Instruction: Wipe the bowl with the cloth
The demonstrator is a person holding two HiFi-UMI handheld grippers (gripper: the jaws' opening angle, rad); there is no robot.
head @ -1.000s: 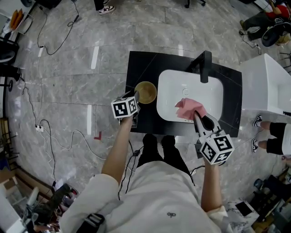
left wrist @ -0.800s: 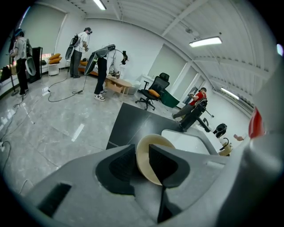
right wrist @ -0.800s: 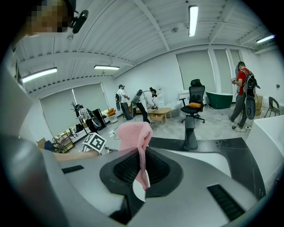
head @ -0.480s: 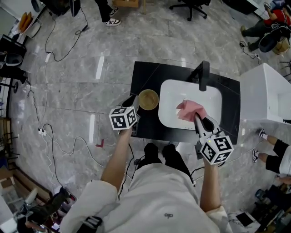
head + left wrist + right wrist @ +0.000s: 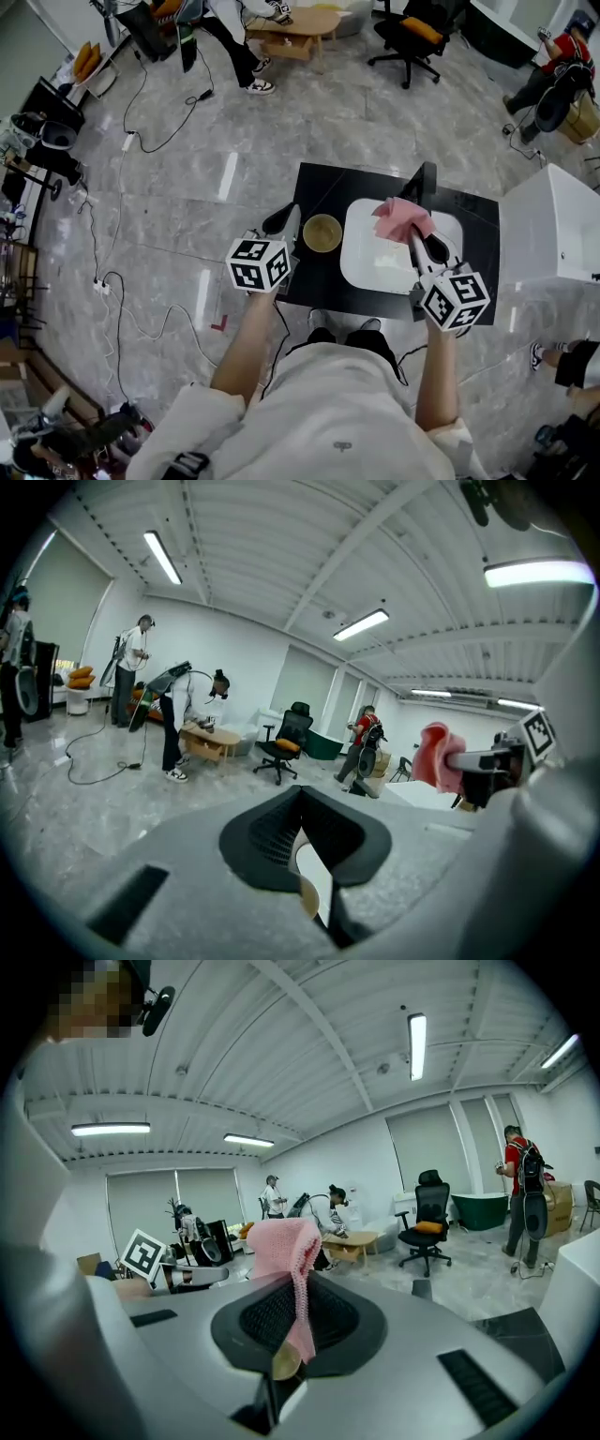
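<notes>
Cloth pinched in right claw.

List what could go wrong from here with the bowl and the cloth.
The bowl sits unheld on the counter beside the sink. The left hand-held gripper is shut, seemingly empty, so wiping could shove the bowl about.
The right hand-held gripper pinches only a thin fold of the cloth, which could slip free.

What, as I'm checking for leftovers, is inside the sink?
The sink shows only bare white bottom; the held cloth and right tool cover its far right part.
</notes>
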